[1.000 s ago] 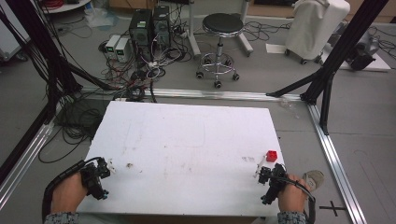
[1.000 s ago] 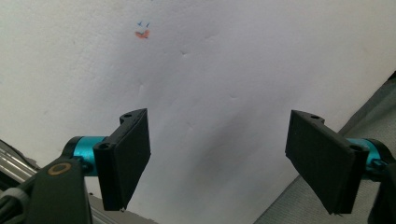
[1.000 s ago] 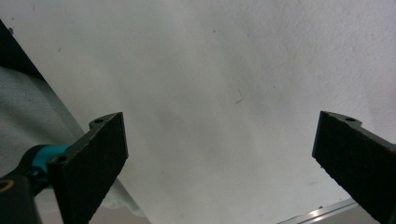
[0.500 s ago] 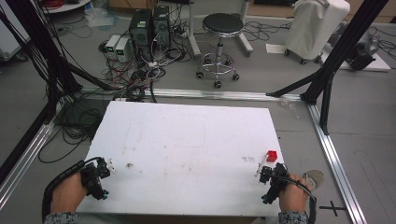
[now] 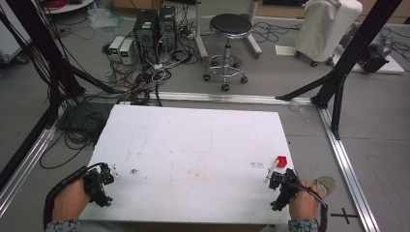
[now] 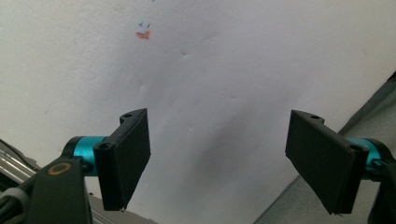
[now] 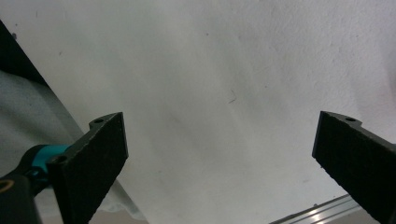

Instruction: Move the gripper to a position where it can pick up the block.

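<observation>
Plainly, the thing nearest to the work is the small red plastic-looking cube [image 5: 281,161], which sits on the white foam-like counter [image 5: 193,145] close to its right edge, just ahead of the right gripper [image 5: 273,177] and apart from it. By its looks it should be light and stiff, hardly fragile, though its faces may be smooth enough to slip — so a sound hold would take it across two opposite flat sides, with the fingers set low and square rather than on a corner. A thin pale strip-like piece beside it is too small to make out. The right gripper rests at the near right corner of the counter, held in the person's right hand [image 5: 302,203] with the forearm coming in from below; in the right gripper view its black fingers [image 7: 91,158] stand spread wide over bare white surface, nothing between them. The left gripper [image 5: 104,176] lies well apart at the near left corner in the left hand [image 5: 72,200], angled inward toward the counter; its fingers [image 6: 126,154] are likewise spread and empty, with a small orange-and-blue mark [image 6: 143,32] on the counter ahead of them.
</observation>
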Motion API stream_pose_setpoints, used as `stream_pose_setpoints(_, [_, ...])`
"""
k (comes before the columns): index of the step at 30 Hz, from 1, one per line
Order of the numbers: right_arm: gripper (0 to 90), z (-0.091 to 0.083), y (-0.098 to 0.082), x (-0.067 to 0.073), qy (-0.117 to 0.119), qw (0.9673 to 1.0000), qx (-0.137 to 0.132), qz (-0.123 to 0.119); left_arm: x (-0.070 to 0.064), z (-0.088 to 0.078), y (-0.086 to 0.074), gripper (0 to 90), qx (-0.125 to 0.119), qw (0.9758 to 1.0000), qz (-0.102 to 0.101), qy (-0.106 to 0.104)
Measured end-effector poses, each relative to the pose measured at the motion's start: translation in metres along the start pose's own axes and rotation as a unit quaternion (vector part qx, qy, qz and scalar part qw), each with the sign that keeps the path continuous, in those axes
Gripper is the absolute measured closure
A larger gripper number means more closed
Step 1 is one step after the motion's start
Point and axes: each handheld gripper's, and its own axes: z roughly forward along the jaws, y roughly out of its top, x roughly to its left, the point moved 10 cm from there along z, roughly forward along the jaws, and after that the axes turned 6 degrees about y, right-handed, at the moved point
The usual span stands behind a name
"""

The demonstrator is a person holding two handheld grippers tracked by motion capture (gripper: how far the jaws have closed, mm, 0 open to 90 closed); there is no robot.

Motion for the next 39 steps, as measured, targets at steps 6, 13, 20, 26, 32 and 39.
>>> stream_pose_setpoints(6, [2.6,0.001,0.0,0.0,0.001,1.0,-0.005,-0.001,0.001,0.0,-0.001,22.4,-0.001,1.0,-0.008,0.002])
stream_pose_setpoints(13, [2.6,0.001,-0.004,-0.003,0.006,0.9999,-0.014,-0.002,0.003,0.002,-0.002,22.4,0.0,0.9999,-0.009,0.005])
stream_pose_setpoints(20, [2.6,-0.003,-0.016,-0.008,0.005,0.9991,-0.041,-0.012,0.001,0.002,0.0,22.4,-0.002,1.0,-0.009,0.003])
stream_pose_setpoints(26, [2.6,-0.004,-0.025,-0.011,0.008,0.998,-0.042,-0.046,0.002,0.004,0.0,22.4,-0.004,0.9999,-0.011,0.008])
stream_pose_setpoints(32, [2.6,-0.007,-0.034,-0.021,0.003,0.9956,-0.031,-0.088,0.002,0.004,0.0,22.4,-0.002,0.9999,-0.012,0.008])
stream_pose_setpoints(39, [2.6,-0.018,-0.042,-0.041,0.001,0.9922,-0.044,-0.116,0.002,0.006,0.0,22.4,-0.001,0.9999,-0.014,0.008])
